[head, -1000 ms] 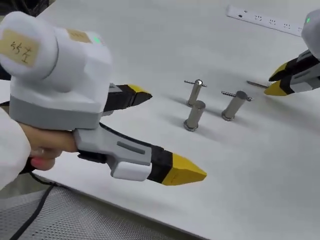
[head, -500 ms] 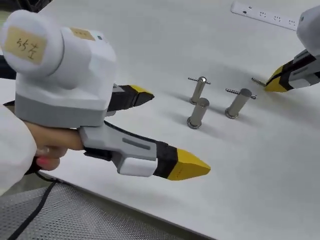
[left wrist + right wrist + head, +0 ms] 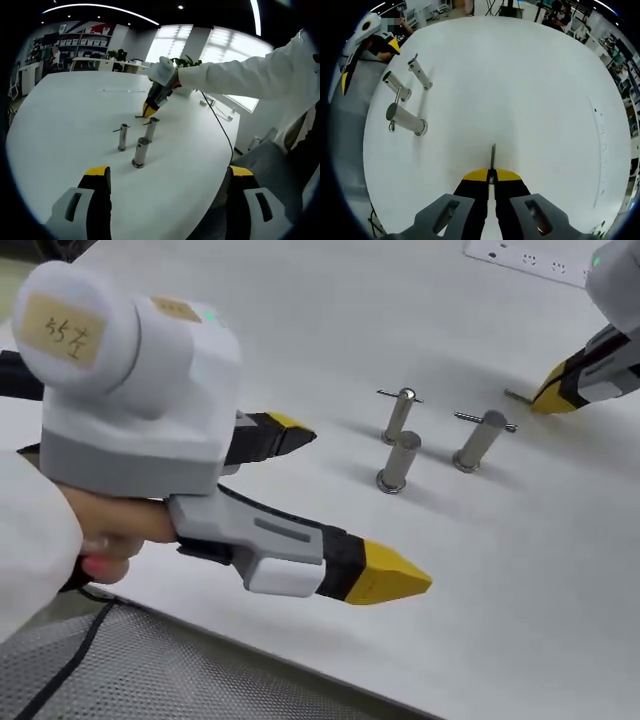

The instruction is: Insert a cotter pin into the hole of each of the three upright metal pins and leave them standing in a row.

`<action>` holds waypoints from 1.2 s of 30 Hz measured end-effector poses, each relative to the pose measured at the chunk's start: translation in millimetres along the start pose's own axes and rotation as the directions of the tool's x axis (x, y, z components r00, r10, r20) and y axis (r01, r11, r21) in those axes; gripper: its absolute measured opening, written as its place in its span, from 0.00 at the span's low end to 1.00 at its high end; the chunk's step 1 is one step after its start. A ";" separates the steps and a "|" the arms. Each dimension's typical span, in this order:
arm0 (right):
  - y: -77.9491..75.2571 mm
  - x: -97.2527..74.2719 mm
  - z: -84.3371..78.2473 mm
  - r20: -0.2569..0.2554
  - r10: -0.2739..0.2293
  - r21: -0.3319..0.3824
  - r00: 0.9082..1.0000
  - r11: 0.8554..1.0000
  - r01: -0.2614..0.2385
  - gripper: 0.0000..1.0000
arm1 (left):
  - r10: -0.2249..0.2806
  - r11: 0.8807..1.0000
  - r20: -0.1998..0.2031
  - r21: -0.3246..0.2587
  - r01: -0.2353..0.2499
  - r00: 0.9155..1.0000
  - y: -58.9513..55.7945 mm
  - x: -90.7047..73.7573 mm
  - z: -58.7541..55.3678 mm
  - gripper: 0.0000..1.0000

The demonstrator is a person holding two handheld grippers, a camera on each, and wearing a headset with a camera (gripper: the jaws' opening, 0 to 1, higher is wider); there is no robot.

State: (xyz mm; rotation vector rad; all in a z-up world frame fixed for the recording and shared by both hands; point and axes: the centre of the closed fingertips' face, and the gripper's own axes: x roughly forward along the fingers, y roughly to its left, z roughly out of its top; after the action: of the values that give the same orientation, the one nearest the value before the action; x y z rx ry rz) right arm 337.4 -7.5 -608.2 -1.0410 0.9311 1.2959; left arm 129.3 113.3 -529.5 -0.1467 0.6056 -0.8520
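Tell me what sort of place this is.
Probably an open-plan office or lab: a big white table with a power strip on it, tall windows and shelves behind.

A white power strip [image 3: 520, 258] lies on the white table [image 3: 300, 320] beyond my right gripper [image 3: 548, 400]; a black cable [image 3: 60, 662] trails beneath my left gripper [image 3: 360, 510].

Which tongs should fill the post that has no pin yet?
Right, probably. The right tongs are shut on a loose pin, while the left tongs are wide open and empty, facing the bare post.
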 end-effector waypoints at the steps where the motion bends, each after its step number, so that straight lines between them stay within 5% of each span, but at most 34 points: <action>1: 1.0 0.0 0.5 -0.009 0.004 -0.011 1.000 1.000 -0.004 0.00 | -0.002 1.000 0.000 -0.001 0.002 1.000 -0.2 0.3 0.2 0.95; 9: 7.4 -0.9 1.5 -0.093 0.037 -0.038 0.995 0.998 -0.041 0.00 | -0.002 1.000 -0.012 0.001 0.002 1.000 0.6 2.3 0.7 0.95; 14: 6.9 -1.3 -1.3 -0.103 0.045 -0.034 0.994 0.998 -0.049 0.00 | -0.005 1.000 -0.008 0.004 0.005 1.000 1.7 2.6 4.9 0.94; 23: 4.9 0.0 -2.5 -0.131 -0.016 -0.046 0.991 0.999 0.010 0.00 | 0.011 1.000 -0.009 0.007 -0.011 1.000 7.8 3.4 8.7 0.94; 30: 3.6 -5.0 -6.9 -0.127 -0.010 -0.009 0.992 1.000 0.009 0.00 | 0.040 0.999 0.014 0.016 -0.040 0.999 13.6 -0.1 16.7 0.92; 36: -2.4 -27.8 -9.2 -0.080 -0.062 0.010 0.995 0.998 0.063 0.00 | 0.053 0.999 0.040 0.001 -0.054 0.998 15.9 -2.6 22.3 0.84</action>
State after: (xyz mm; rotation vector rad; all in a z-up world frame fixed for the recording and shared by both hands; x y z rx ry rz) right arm 338.1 -24.3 -584.1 -1.1107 0.9577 1.2027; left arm 150.9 123.2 -515.7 -0.1451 0.5690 -0.7961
